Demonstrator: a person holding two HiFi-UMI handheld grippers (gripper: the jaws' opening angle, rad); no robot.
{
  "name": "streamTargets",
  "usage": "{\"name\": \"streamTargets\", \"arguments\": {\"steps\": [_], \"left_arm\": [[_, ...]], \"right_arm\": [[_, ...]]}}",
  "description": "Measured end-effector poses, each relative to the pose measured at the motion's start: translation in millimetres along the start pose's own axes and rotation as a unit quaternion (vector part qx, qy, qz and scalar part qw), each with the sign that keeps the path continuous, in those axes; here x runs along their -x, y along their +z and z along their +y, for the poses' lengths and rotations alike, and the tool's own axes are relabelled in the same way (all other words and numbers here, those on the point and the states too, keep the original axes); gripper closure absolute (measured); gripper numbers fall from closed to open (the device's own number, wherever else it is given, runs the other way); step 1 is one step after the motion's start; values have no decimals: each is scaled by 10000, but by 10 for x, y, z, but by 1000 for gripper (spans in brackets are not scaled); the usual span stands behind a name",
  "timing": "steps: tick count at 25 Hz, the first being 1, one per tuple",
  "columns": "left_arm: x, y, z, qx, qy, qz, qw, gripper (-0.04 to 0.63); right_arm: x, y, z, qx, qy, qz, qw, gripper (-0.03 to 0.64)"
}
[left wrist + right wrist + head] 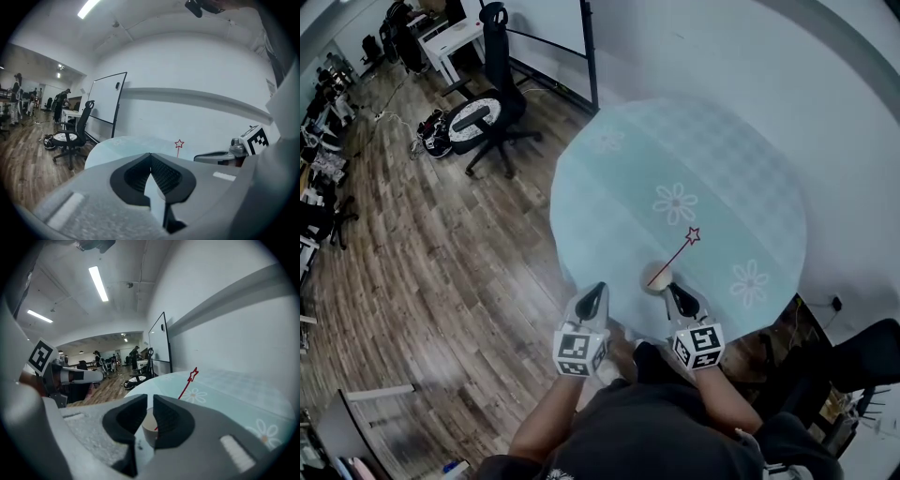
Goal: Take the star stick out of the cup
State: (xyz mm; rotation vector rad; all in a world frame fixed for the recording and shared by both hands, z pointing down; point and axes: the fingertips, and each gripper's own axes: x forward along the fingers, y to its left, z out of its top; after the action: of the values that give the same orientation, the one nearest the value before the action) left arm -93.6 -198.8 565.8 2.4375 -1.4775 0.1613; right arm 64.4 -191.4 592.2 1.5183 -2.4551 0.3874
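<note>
so the star stick point(675, 255) is sitting in the cup point(656, 278), down at the near edge of the round worktop point(712, 169), right in front of the person. it's a thin red stick with a little open red star outline on top, and it leans way over, slanting up and away from the cup toward the middle of the worktop, with the star end hanging close to one of the white daisy prints point(675, 203) on the pale teal cover. the cup itself is small and light coloured, looks like paper. the right tongs point(672, 289) are just beside the cup on its near side. in the right gripper view the right tongs point(150, 397) stand with only a narrow slit between them, nothing pinched, and you can see the cup point(149, 427) through that slit just past the tips, with the stick point(186, 386) rising out to the right. the left tongs point(598, 287) hover near the worktop edge, a bit left of the cup and not touching it. in the left gripper view the left tongs point(150, 154) have their tips closed together with nothing in them, and the red star point(178, 144) pokes up beyond. off to the left there's an office chair point(487, 117) on the wood floor.
</note>
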Motion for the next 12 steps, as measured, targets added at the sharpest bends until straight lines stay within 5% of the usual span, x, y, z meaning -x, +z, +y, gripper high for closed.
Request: {"name": "streamTargets", "arguments": {"steps": [12], "left_arm": [[-428,-295,96,144,201,443,9987,591]], "right_arm": [[-506,-297,-482,-466,7,572,9973,514]]}}
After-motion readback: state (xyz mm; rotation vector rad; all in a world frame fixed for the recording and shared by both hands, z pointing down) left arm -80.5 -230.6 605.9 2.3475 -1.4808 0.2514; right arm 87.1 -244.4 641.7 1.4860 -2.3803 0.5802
